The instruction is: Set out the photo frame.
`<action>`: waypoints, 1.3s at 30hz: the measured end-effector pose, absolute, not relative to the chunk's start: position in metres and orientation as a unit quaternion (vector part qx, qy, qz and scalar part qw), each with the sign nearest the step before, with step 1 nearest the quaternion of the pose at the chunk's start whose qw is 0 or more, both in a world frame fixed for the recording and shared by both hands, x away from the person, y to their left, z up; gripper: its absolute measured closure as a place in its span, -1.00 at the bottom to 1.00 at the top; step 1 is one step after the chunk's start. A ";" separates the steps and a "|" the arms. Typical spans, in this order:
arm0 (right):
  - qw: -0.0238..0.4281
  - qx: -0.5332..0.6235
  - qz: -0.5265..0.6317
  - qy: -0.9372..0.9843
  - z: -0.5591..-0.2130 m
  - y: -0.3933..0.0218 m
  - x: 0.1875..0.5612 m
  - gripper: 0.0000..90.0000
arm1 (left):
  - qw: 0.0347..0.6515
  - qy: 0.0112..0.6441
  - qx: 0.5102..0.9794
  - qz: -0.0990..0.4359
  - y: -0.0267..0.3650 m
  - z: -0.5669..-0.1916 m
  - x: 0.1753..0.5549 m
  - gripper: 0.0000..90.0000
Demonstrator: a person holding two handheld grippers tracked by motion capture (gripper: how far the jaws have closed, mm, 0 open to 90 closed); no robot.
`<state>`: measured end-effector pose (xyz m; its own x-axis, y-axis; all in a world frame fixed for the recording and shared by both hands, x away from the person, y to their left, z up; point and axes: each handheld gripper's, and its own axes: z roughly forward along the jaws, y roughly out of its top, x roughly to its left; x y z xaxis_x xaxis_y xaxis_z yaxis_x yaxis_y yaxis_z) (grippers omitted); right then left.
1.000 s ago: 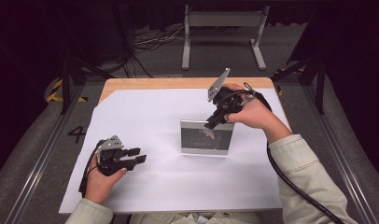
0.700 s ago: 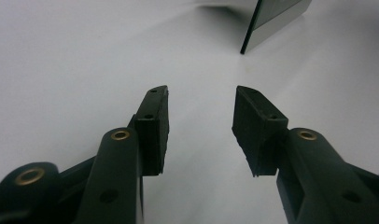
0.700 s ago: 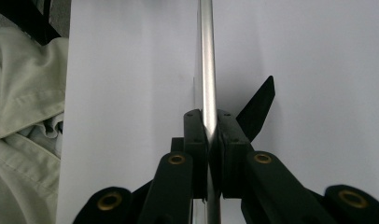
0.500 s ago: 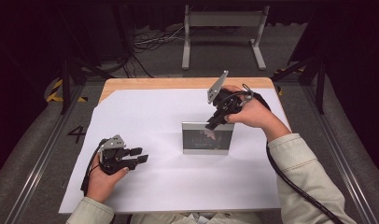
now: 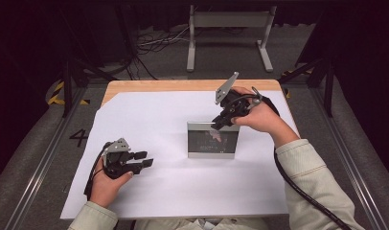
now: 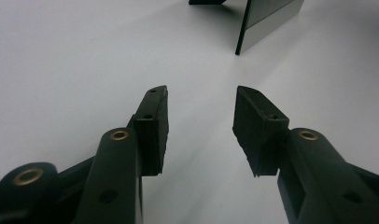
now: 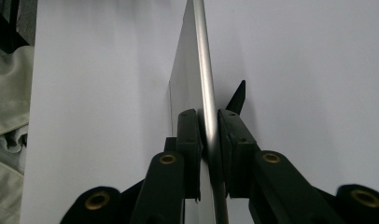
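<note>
Picture frame [image 5: 212,140] upright near table centre, on white sheet [image 5: 159,115], dark glass face toward the person, silver border around it. In the right gripper view, seen edge-on as a thin silver rim [image 7: 207,93] running from 6 o'clock up to 12 o'clock, with black back stand [image 7: 237,97] poking out at 1 o'clock of the jaws. In the left gripper view, lower corner of same frame [image 6: 267,21] at 1 o'clock, well apart from the jaws.

Right gripper [image 5: 224,120] at the frame's top edge, toward its 2 o'clock corner, held from the 3 o'clock side by right hand [image 5: 257,115]. Jaws straddling the rim, one pad on each face, narrow gap; just been opening, frame between them. Right-side pad close against the rim, left-side pad [image 7: 190,140] with a sliver of space; firm pressing not evident, so grip loosened rather than clamped.

Left gripper [image 5: 142,160] low at 8 o'clock of the frame, resting near the sheet in left hand [image 5: 106,179], pointing toward 3 o'clock. Jaws spread moderately wide, bare white sheet between the fingertips [image 6: 155,121], nothing held.

Wooden table edge [image 5: 149,85] bare at 12 o'clock beyond the sheet. Cable [image 5: 298,187] trailing from right gripper down past pale sleeve [image 5: 312,177] toward 5 o'clock.
</note>
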<state>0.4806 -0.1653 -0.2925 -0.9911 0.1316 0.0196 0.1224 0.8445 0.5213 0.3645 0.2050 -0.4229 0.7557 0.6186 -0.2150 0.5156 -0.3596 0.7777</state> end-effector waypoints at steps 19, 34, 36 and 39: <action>0.063 0.122 0.353 0.926 -0.269 -0.213 0.455 0.03 | 0.440 0.336 0.829 0.081 0.209 -0.421 0.363 0.05; 0.106 0.192 0.376 0.900 -0.267 -0.267 0.426 -0.11 | 0.449 0.343 0.821 0.081 0.215 -0.423 0.367 0.01; 0.110 0.201 0.379 0.897 -0.270 -0.275 0.422 -0.11 | 0.449 0.344 0.821 0.080 0.216 -0.424 0.367 0.01; 0.114 0.214 0.384 0.891 -0.275 -0.284 0.417 -0.12 | 0.451 0.344 0.820 0.080 0.216 -0.424 0.367 0.01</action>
<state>0.4174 -0.2839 -0.2752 -0.8827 0.4684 -0.0383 0.2937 0.6134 0.7331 0.3669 0.2160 -0.4241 0.7499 0.6368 -0.1793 0.4924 -0.3563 0.7941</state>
